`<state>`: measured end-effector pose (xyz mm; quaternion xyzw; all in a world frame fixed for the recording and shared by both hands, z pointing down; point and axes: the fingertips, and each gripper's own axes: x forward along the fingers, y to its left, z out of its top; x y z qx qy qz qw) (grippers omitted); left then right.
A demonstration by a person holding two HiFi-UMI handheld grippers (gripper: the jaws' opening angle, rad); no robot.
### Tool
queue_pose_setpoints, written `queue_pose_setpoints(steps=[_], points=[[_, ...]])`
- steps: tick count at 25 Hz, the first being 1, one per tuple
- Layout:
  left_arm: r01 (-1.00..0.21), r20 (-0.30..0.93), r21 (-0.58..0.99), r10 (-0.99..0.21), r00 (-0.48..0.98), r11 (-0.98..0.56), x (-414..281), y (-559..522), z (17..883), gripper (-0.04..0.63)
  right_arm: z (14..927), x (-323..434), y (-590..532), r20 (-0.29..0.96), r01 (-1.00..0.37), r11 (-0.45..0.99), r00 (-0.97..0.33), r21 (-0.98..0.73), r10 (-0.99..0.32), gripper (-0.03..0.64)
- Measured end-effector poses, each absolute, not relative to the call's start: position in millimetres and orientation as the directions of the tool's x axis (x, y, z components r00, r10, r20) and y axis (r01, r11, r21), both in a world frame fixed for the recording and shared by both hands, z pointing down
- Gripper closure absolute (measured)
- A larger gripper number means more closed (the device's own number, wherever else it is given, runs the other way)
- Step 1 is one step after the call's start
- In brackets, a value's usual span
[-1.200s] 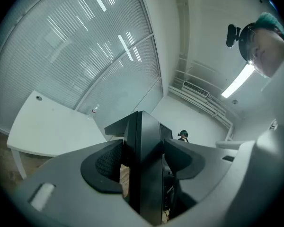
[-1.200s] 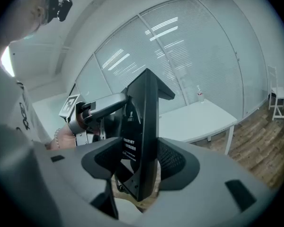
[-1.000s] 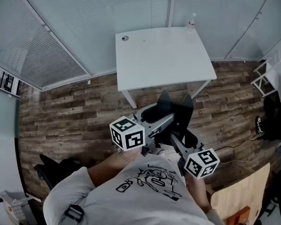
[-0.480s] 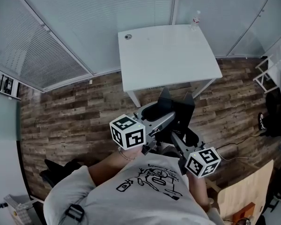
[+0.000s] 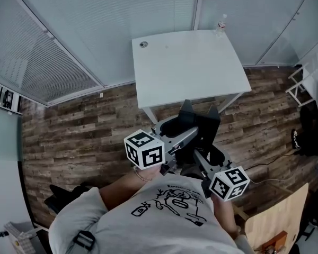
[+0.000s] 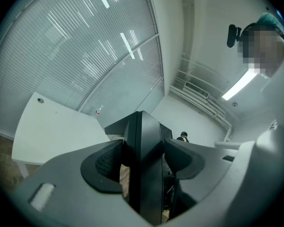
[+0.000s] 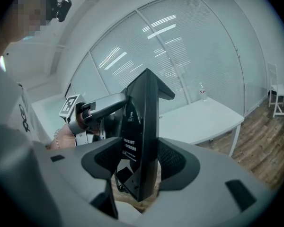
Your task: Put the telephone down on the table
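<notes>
Telephone (image 5: 201, 128): clamped in left gripper (image 6: 142, 161) and right gripper (image 7: 141, 161), over plank floor (image 5: 74, 126); white table (image 5: 191, 62) beyond, blinds (image 5: 95, 20) behind.

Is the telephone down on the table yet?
No. The telephone is in the air, clamped by left gripper and right gripper, over the wood floor, short of the white table.

Your telephone (image 5: 201, 128) is showing matt black plastic. The table (image 5: 185, 62) is looking smooth and white, the floor (image 5: 79, 126) grained wood.
</notes>
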<state>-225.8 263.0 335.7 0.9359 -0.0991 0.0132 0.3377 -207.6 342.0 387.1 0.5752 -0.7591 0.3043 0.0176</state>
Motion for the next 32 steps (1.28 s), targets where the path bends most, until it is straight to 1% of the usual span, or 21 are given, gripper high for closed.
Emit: queue_pose_setpoints(steps=[9,19,26,30,32], points=[[-0.198,0.082,0.626,-0.189,0.979,-0.754,-176,230,330,0.333,382,-156,309,0.373,-0.885,0.166,-0.344,-0.434,-0.861,0.396],[-0.221,0.094,0.634,-0.209,0.973,-0.741,-94,188,330,0.333,381,-74,266,0.377,-0.877,0.181,-0.367,-0.444,-0.851,0.396],[-0.225,0.082,0.623,-0.224,0.971,-0.749,-73,181,328,0.333,380,-51,258,0.364,-0.878,0.2,-0.374,-0.435,-0.853,0.396],[-0.235,0.089,0.627,-0.231,0.969,-0.743,-17,167,328,0.333,380,6,245,0.363,-0.874,0.205,-0.383,-0.44,-0.85,0.396],[-0.239,0.094,0.631,-0.234,0.968,-0.738,0,161,330,0.333,382,23,239,0.366,-0.872,0.205,-0.386,-0.445,-0.847,0.396]])
